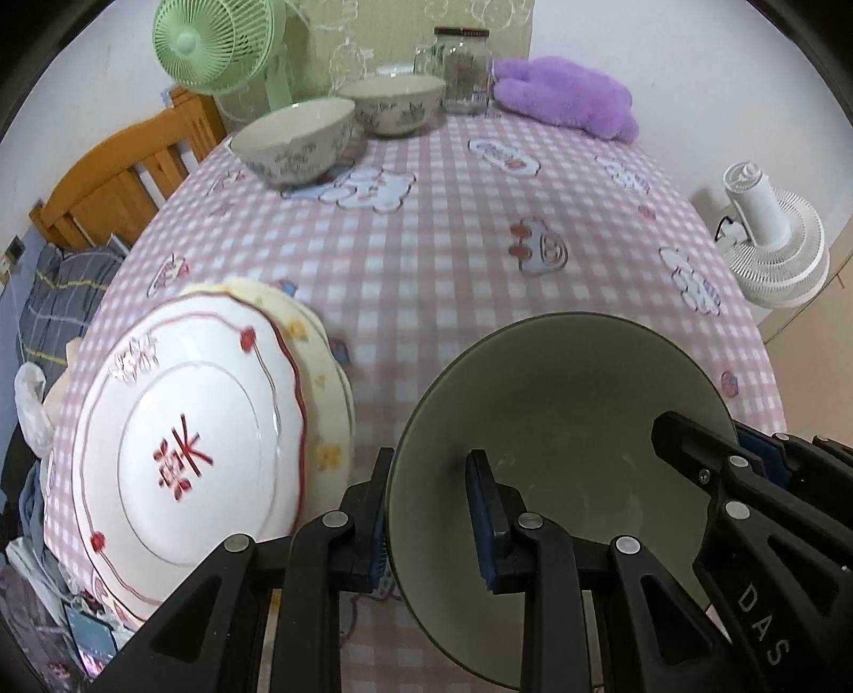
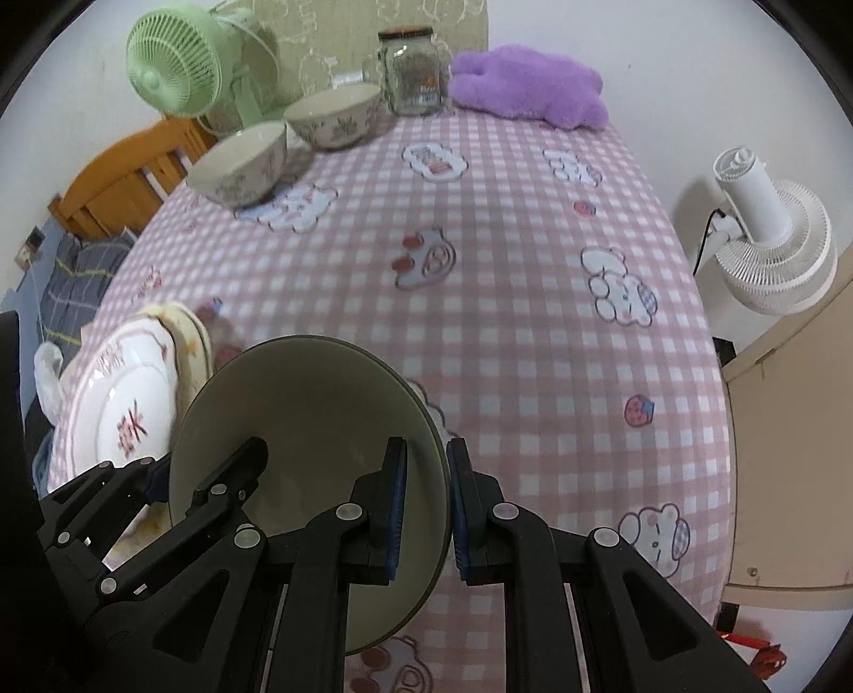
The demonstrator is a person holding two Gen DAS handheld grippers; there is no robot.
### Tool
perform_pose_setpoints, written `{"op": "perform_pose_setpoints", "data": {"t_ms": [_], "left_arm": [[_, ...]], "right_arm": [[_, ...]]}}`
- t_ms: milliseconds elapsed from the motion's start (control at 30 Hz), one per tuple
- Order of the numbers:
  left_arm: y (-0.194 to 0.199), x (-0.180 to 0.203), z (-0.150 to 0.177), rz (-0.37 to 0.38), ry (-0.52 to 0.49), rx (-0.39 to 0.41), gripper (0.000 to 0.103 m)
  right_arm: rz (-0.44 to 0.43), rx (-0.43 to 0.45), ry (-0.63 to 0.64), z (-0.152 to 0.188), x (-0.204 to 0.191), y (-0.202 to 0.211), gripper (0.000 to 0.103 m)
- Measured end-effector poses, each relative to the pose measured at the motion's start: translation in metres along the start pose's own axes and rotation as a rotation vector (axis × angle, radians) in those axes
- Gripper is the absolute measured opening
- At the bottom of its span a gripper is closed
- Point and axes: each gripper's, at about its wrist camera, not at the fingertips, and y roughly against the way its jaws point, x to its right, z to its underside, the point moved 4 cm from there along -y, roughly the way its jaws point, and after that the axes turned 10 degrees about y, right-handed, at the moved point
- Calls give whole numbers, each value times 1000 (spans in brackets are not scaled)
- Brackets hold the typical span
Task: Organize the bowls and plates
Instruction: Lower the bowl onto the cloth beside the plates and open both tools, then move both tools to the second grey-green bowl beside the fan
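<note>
A large olive-green bowl point(image 1: 560, 416) point(image 2: 309, 410) is held between both grippers above the pink checked tablecloth point(image 1: 453, 256), just right of the plates. My left gripper point(image 1: 433, 509) is shut on its left rim, one blue pad inside and one outside. On the opposite rim my right gripper point(image 2: 427, 501) is shut the same way. A white plate with a red character point(image 1: 186, 453) point(image 2: 128, 416) tops a stack over a yellowish plate point(image 1: 325, 373). Two floral bowls point(image 1: 293, 138) point(image 2: 336, 117) stand at the far left.
A glass jar point(image 1: 466, 69) and a purple plush toy point(image 1: 565, 96) sit at the table's far edge. A green fan point(image 1: 213, 42) and a wooden frame point(image 1: 122, 181) stand beyond the left side. A white fan point(image 2: 773, 240) and a beige cabinet point(image 2: 789, 426) are on the right.
</note>
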Motion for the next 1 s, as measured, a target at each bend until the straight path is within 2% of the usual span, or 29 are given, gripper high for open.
{"op": "perform_pose_setpoints", "data": {"t_ms": [300, 400, 500, 567, 600, 633, 733, 767, 833, 1000], "left_arm": [[-2, 1, 3, -12, 7, 20, 24], [-2, 6, 4, 0, -21, 25, 32], [-6, 7, 4, 31, -22, -9, 40], [-5, 5, 3, 46, -24, -14, 44], [-3, 4, 2, 48, -27, -10, 52], [-2, 3, 1, 50, -29, -7, 59], [9, 0, -4, 102, -38, 3, 71], [12, -1, -5, 102, -44, 7, 74], [18, -6, -9, 101, -52, 20, 80], [34, -20, -24, 128, -68, 40, 83]], "right_arm": [[3, -4, 31, 5, -1, -5, 18], [10, -11, 23, 4, 0, -8, 21], [12, -25, 0, 6, 3, -10, 21], [2, -32, -17, 7, 5, -12, 25], [-6, -32, -25, 7, 5, -12, 28], [-8, -30, -32, 7, 5, -11, 37], [-12, -2, -49, 5, 2, -4, 59], [-13, 8, -54, 3, 1, -1, 62], [-15, 28, -64, -1, -3, 6, 65], [-1, 71, -89, -11, -15, 24, 67]]}}
